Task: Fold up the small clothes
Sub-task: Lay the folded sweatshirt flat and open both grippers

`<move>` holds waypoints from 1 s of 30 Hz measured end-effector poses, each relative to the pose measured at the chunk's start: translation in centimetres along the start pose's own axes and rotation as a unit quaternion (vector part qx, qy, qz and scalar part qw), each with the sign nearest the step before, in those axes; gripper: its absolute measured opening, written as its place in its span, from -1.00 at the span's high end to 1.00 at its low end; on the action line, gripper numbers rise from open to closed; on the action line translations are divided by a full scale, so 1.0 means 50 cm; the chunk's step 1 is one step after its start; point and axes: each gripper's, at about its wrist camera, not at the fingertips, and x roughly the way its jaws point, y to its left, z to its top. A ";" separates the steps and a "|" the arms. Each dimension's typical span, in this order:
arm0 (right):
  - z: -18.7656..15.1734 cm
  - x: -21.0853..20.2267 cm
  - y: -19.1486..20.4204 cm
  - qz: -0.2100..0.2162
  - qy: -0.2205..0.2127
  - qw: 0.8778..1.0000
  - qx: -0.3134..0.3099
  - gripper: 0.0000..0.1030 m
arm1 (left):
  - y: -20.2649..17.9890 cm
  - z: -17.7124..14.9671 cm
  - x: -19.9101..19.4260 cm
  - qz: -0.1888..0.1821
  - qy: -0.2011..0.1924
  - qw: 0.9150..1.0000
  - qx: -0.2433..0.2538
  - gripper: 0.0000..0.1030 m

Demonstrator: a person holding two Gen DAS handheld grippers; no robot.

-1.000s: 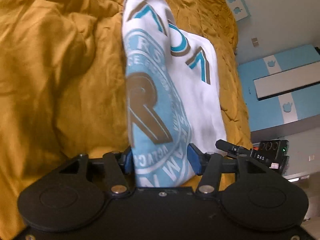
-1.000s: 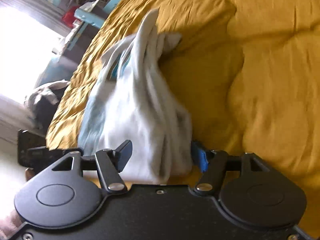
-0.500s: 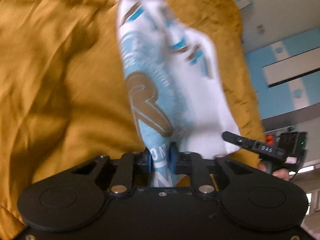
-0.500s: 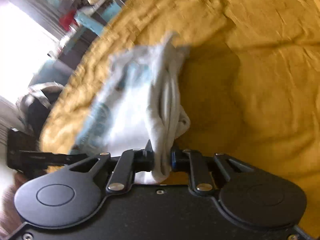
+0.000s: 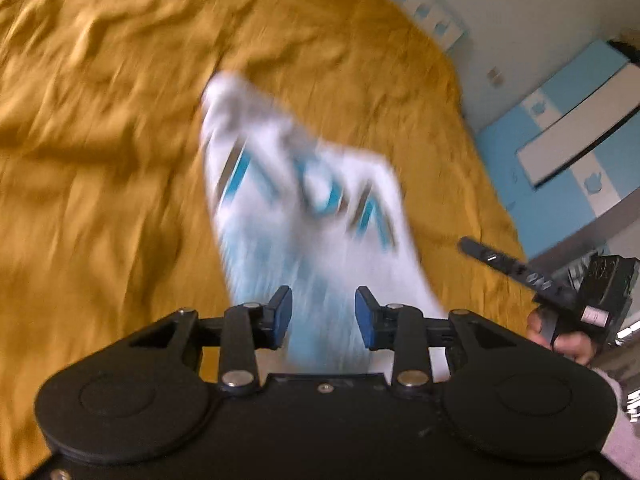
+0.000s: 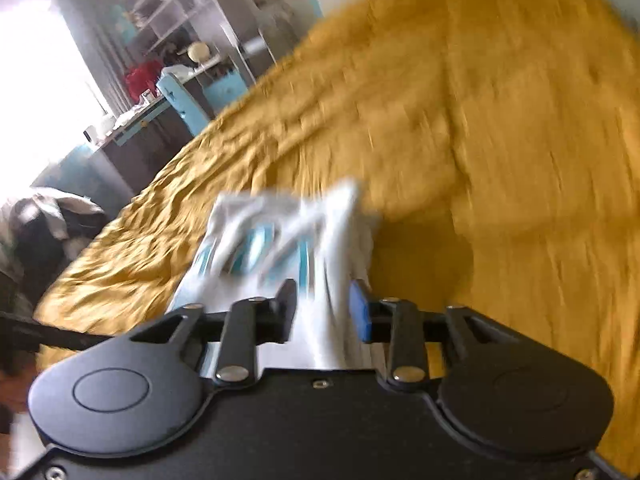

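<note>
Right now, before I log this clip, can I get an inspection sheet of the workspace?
Surface: wrinkled mustard-yellow bedspread.
Job's things: white T-shirt with blue print, blurred, bunched on the bedspread.
Clutter: nothing seen on the bed.
Grippers: left hand-held gripper open, fabric between its fingers; right hand-held gripper open likewise.
Cables: nothing seen.
Surroundings: blue-and-white cabinet; shelving by a bright window.

Shirt [image 5: 304, 216] on bedspread [image 5: 100, 160]
</note>
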 end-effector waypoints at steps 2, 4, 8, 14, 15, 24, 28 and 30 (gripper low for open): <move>0.017 0.050 0.033 -0.021 -0.021 0.999 -0.036 0.54 | -0.018 0.014 0.036 0.018 -0.040 0.999 0.024 0.34; 0.027 0.105 0.056 -0.030 -0.019 0.997 -0.063 0.59 | -0.021 0.022 0.066 0.038 -0.056 0.997 0.038 0.35; 0.027 0.191 0.057 -0.065 0.014 0.995 -0.072 0.63 | -0.001 0.019 0.127 0.094 -0.048 0.993 0.046 0.38; 0.009 0.231 0.016 -0.096 0.052 0.993 -0.048 0.63 | 0.031 0.020 0.166 0.103 -0.035 0.994 0.024 0.34; 0.011 0.232 0.014 -0.094 0.053 0.993 -0.045 0.63 | 0.029 0.022 0.163 0.104 -0.036 0.994 0.019 0.35; -0.015 0.043 0.044 -0.036 0.007 0.999 -0.020 0.62 | -0.062 -0.057 0.001 0.066 -0.076 0.994 0.035 0.34; -0.070 -0.043 0.065 -0.017 0.008 0.999 -0.039 0.62 | -0.087 -0.142 -0.051 0.056 -0.080 0.995 0.031 0.33; -0.100 -0.062 0.068 -0.012 0.017 0.999 -0.041 0.62 | -0.085 -0.181 -0.055 0.054 -0.074 0.996 0.014 0.33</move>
